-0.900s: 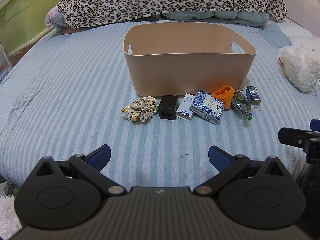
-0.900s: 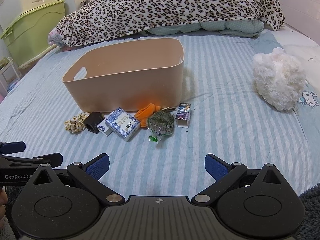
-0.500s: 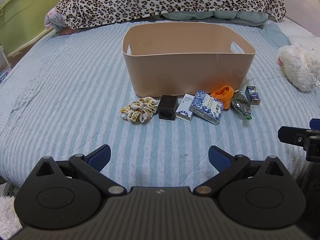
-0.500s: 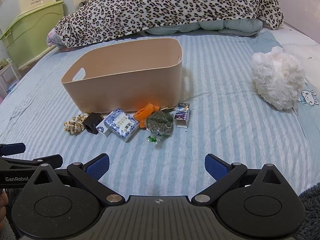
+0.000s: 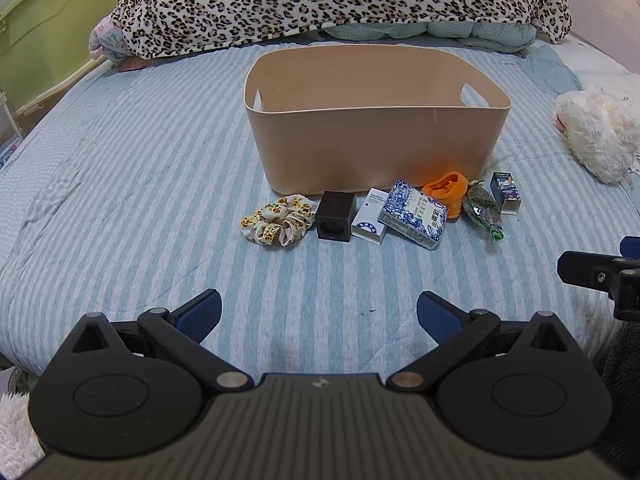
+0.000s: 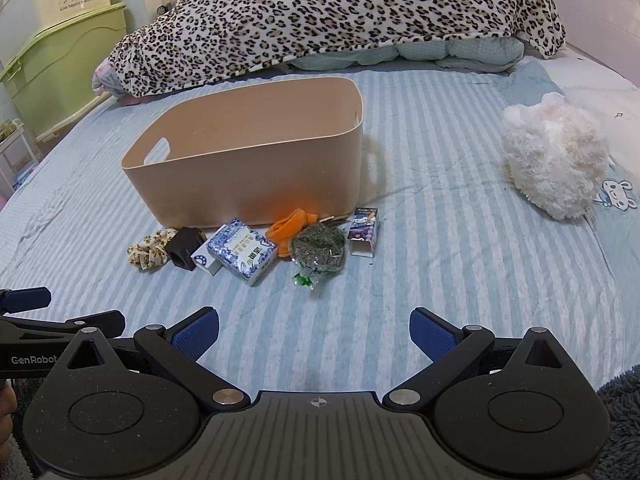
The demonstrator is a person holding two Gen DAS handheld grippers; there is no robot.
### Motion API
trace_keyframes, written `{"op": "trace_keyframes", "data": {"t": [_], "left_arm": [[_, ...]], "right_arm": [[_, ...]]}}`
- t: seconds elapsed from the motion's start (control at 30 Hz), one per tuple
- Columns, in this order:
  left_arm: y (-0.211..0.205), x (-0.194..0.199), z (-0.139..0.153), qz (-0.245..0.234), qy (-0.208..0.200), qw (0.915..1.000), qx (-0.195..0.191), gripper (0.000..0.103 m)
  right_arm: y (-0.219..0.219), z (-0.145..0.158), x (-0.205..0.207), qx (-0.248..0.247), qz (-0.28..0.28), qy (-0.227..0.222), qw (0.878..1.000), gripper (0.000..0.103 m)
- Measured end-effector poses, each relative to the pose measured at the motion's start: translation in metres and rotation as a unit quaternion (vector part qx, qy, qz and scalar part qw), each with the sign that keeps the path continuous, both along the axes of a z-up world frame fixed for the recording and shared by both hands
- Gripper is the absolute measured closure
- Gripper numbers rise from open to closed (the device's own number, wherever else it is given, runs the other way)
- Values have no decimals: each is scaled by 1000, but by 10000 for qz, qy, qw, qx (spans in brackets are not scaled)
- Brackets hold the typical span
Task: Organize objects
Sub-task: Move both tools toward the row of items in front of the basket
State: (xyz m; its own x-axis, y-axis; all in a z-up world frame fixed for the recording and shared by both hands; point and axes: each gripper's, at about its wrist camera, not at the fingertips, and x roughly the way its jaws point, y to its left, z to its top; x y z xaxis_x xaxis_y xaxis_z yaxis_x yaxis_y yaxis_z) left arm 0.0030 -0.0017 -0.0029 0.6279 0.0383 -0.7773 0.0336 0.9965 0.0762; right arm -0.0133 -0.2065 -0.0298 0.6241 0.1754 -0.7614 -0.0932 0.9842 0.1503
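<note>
A tan bin (image 5: 376, 148) (image 6: 256, 176) stands on the striped bed, and looks empty. In a row before it lie a floral scrunchie (image 5: 278, 220) (image 6: 150, 250), a black cube (image 5: 335, 217) (image 6: 185, 246), a white box (image 5: 370, 222), a blue patterned box (image 5: 414, 214) (image 6: 242, 250), an orange cloth (image 5: 448, 192) (image 6: 290, 228), a green bag (image 5: 482, 212) (image 6: 319, 249) and a small purple box (image 5: 506, 193) (image 6: 363, 231). My left gripper (image 5: 319, 314) and right gripper (image 6: 314, 330) are open and empty, short of the row.
A white plush toy (image 5: 600, 136) (image 6: 554, 166) lies at the right. A leopard blanket (image 5: 340, 0) is heaped behind the bin. Green storage boxes (image 5: 44, 40) stand left of the bed. A dark rug (image 6: 624, 420) edges the lower right.
Both grippers have edged slightly forward toward the row of objects. Nothing was taken hold of or moved.
</note>
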Motion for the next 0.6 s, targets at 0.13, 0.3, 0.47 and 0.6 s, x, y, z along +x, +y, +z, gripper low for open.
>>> {"op": "trace_keyframes", "data": {"t": [0.13, 0.3, 0.47, 0.6], "left_arm": [[0, 0, 0, 3, -9, 10000, -7, 0], [0, 1, 3, -20, -33, 10000, -26, 0], [2, 5, 3, -33, -14, 10000, -68, 0], [3, 11, 4, -27, -4, 10000, -80, 0]], "right_arm": [[0, 1, 0, -77, -23, -37, 10000, 0], [-4, 0, 1, -41, -49, -18, 10000, 0], [-10, 1, 5, 47, -175, -55, 9998, 0], [-13, 0, 11, 93, -262, -22, 9996, 0]]}}
